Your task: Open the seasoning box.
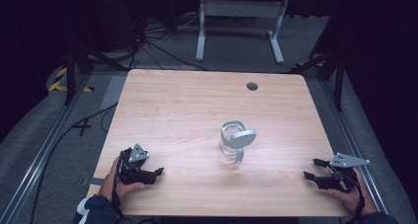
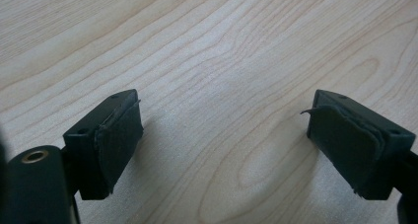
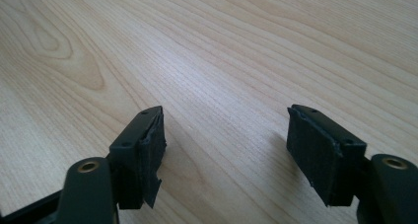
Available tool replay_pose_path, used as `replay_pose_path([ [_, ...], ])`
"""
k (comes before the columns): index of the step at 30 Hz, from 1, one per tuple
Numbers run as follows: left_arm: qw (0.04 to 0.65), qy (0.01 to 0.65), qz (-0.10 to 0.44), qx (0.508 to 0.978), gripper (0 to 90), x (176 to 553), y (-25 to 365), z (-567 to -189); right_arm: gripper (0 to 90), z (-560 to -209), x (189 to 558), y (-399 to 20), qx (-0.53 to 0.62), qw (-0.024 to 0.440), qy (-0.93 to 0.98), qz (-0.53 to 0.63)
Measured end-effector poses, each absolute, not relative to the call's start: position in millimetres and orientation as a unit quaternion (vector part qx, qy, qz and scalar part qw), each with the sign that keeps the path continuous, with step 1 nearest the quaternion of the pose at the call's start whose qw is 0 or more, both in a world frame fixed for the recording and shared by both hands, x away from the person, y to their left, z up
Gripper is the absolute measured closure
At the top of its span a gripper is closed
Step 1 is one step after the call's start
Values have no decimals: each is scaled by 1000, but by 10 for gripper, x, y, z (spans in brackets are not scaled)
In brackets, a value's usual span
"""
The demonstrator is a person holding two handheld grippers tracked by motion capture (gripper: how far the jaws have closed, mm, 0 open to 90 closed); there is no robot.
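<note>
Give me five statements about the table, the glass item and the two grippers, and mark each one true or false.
1. The left gripper is open, with bare wood between its jaws. True.
2. The right gripper is shut on the glass jar. False: it is open and holds nothing.
3. The glass jar stands near the middle of the wooden table, between the two grippers. True.
4. The jar's grey lid lies flat on the table beside the left gripper. False: it sits tilted at the jar's mouth.
5. A small dark round hole marks the table near its far edge. True.
</note>
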State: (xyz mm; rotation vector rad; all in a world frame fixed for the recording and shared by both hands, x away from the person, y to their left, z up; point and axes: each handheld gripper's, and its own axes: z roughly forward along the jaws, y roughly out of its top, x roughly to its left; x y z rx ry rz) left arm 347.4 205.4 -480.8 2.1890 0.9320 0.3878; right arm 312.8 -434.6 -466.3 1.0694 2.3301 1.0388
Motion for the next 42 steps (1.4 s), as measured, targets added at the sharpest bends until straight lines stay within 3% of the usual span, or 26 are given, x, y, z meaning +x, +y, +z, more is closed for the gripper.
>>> replay_pose_path([
  [42, 360, 364, 148, 846, 136, 3469, 2049, -4812, 235, -4667, 3141, -4321, 390, 192, 825, 362],
])
